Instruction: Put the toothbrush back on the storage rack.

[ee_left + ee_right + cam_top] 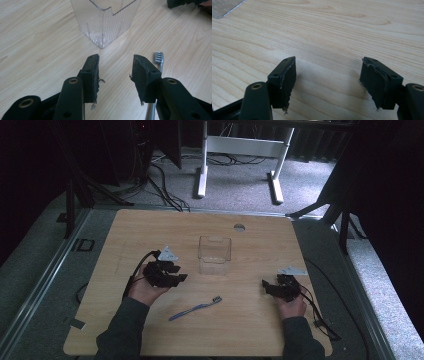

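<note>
in front of the left tool stands a clear plastic box, and a little to the tool's right, nearer the person, lies a blue toothbrush flat on the counter. the work looks like putting the toothbrush into the box, and it has hardly begun. the toothbrush is not picked up yet, and the box looks empty.

the left tool is released. in the left tool's view its two black jaws stand apart with bare wood between them, and they grasp nothing. the toothbrush lies just beside the right jaw, with its grey bristle head poking out past the jaw tip. the box stands just ahead of the jaws, with one corner turned toward them.

the right tool is released too. it rests on the counter far off to the right of the toothbrush and the box. in the right tool's view its jaws stand wide apart over plain wood, and nothing is between them.

what is left: grab the toothbrush, lift it, and drop it into the box.

some things are hard to see. the handle of the toothbrush hides behind the right jaw in the left tool's view. the top of the box is cut off there. a pale shiny corner sits far ahead and to the left in the right tool's view, and i cannot tell what it is.
</note>
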The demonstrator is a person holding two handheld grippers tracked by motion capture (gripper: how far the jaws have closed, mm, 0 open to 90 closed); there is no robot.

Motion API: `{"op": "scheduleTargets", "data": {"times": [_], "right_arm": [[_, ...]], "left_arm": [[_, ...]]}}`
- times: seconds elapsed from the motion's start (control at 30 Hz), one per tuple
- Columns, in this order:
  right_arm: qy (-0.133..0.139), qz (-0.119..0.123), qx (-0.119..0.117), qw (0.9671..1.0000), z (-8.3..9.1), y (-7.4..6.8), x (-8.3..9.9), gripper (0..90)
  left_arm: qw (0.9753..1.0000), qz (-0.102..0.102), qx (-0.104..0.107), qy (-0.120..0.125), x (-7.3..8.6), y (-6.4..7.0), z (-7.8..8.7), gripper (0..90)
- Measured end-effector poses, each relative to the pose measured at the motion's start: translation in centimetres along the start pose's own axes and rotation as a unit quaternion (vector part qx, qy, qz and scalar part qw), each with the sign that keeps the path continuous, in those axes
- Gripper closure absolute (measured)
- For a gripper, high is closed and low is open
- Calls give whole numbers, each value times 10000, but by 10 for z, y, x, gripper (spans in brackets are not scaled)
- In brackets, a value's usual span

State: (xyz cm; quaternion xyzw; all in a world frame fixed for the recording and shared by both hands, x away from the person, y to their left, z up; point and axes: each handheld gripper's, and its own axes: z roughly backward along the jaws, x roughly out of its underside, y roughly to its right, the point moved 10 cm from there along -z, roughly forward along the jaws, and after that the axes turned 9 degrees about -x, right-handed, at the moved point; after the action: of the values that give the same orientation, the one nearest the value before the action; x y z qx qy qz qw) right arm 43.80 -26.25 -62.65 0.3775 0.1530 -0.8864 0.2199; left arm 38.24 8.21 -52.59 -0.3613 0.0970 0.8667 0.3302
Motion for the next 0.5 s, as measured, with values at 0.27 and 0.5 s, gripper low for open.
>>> {"op": "scheduleTargets", "data": {"times": [0.27, 0.5], "right_arm": [[0, 10, -3, 10000, 0, 0, 0, 286], [1, 9, -4, 10000, 0, 0, 0, 286]], "left_arm": [[9999, -81, 48, -64, -3, 3, -1, 578], [9999, -123, 45, -104, -7, 7, -1, 581]]}}
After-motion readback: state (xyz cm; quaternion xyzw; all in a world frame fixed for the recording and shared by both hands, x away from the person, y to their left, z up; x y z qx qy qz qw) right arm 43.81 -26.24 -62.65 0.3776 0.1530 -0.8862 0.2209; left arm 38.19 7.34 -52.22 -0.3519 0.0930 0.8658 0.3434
